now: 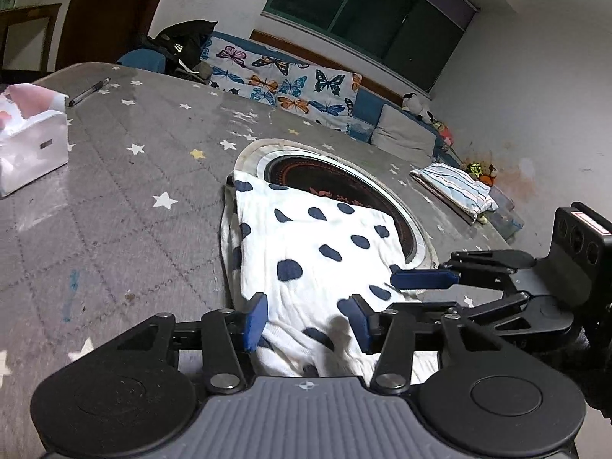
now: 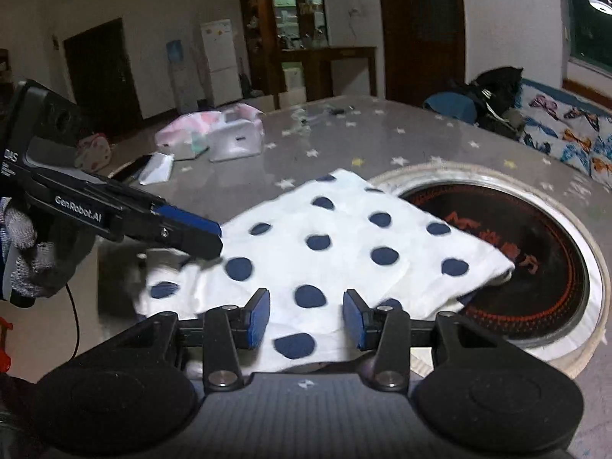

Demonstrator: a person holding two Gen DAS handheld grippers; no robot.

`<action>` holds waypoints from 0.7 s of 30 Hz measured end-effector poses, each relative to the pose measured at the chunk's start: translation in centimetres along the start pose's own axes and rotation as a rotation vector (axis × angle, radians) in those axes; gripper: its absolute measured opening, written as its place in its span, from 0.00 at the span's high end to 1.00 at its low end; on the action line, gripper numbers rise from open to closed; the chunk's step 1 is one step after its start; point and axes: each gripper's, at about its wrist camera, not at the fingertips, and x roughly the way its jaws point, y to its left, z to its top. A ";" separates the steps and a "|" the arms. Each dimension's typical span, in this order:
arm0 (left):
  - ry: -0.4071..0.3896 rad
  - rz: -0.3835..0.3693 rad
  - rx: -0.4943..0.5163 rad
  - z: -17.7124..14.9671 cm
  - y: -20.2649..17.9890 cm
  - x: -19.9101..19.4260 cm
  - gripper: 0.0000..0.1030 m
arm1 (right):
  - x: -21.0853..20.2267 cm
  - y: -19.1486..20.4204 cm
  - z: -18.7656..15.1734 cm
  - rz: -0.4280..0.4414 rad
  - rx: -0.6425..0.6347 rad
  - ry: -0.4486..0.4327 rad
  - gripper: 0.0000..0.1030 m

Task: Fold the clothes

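A white garment with dark blue dots lies folded on the grey star-print table, partly over a round black hotplate. My left gripper is open, its blue pads on either side of the garment's near edge. My right gripper is also open over the garment, just above its near edge. Each gripper shows in the other's view: the right one at the right of the left wrist view, the left one at the left of the right wrist view, over the cloth's left edge.
A tissue box and a pen lie at the far left of the table. A folded striped cloth sits at the far right edge. A butterfly-print sofa stands behind the table.
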 end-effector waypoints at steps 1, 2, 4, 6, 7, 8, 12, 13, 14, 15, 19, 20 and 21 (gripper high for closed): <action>0.000 0.002 -0.006 -0.2 0.0 -0.4 0.49 | -0.2 0.2 0.1 0.005 -0.008 -0.003 0.59; -0.001 0.003 -0.012 -0.4 -0.1 -0.7 0.48 | -0.3 0.3 0.1 0.006 -0.014 -0.002 0.59; 0.006 0.005 -0.026 -0.8 -0.1 -1.4 0.44 | -0.4 0.6 0.0 0.009 -0.021 -0.001 0.58; 0.020 -0.004 -0.038 -1.5 -0.1 -2.2 0.43 | -0.6 0.7 -0.1 0.009 -0.020 -0.006 0.58; 0.026 -0.008 -0.040 -1.8 -0.1 -2.6 0.42 | -0.7 0.7 -0.1 0.009 -0.020 -0.008 0.58; 0.032 -0.013 -0.034 -2.2 -0.1 -3.1 0.41 | -0.9 0.7 -0.1 0.007 -0.019 -0.012 0.58; 0.064 -0.025 -0.002 -3.8 -0.3 -4.2 0.38 | -1.3 0.3 -0.1 -0.005 -0.008 -0.022 0.55; 0.074 -0.017 0.005 -4.3 -0.3 -4.2 0.38 | -1.4 0.2 -0.1 -0.006 -0.005 -0.024 0.55; 0.082 -0.005 0.015 -4.6 -0.4 -4.1 0.38 | -1.4 0.1 -0.1 -0.008 -0.002 -0.024 0.55; 0.086 0.011 0.031 -4.9 -0.6 -3.9 0.39 | -1.4 0.0 -0.2 -0.011 0.000 -0.024 0.55; 0.070 0.049 0.114 -5.5 -1.3 -3.6 0.51 | -1.4 -0.1 -0.3 -0.019 0.006 -0.026 0.55; 0.068 0.056 0.130 -5.5 -1.4 -3.5 0.54 | -1.4 -0.2 -0.3 -0.020 0.007 -0.027 0.54; 0.066 0.062 0.144 -5.6 -1.4 -3.4 0.57 | -1.5 -0.2 -0.3 -0.023 0.008 -0.028 0.54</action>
